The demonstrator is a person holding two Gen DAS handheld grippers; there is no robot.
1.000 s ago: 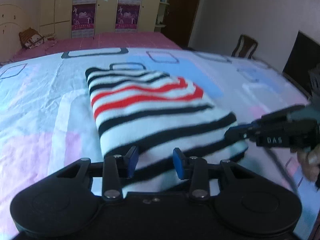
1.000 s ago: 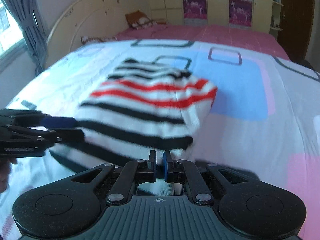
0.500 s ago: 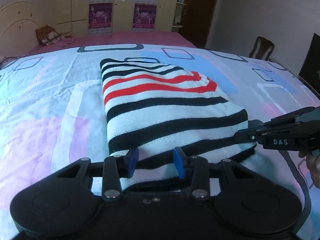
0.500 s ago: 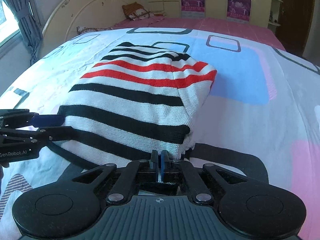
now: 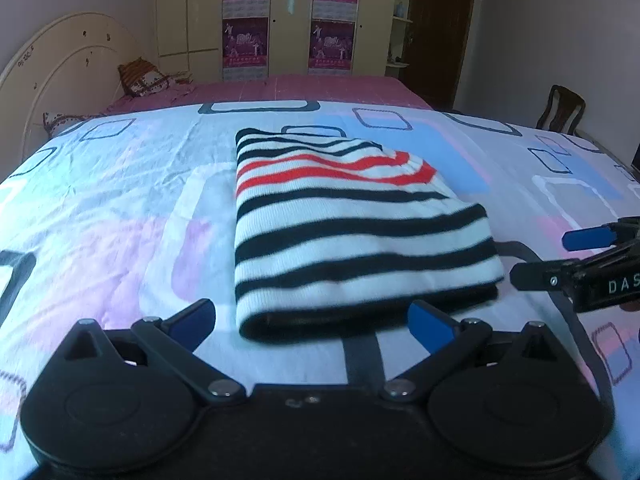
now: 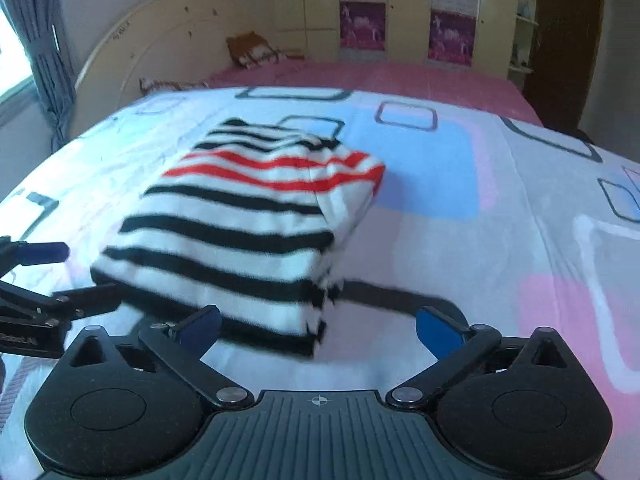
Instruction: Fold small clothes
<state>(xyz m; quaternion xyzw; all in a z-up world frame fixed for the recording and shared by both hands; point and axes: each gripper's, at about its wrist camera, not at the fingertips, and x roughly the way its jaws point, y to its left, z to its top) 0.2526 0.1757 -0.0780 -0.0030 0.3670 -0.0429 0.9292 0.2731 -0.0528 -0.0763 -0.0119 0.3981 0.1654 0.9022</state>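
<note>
On the bed: the folded striped sweater (image 5: 352,232) lies flat on the patterned bedsheet (image 5: 112,216).
Left gripper (image 5: 312,320): jaws spread wide, holding nothing; the sweater's near edge sits just beyond its fingertips.
Right gripper (image 6: 320,326): jaws spread wide, empty; the sweater's near right corner lies between and just beyond its fingers.
Sweater axis: long side runs near to far, red stripes toward the far end, black stripes nearer.

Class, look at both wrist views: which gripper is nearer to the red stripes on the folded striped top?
Neither clearly. The left gripper and the right gripper, both open, sit at the striped top's near edge, opposite its red stripes.
</note>
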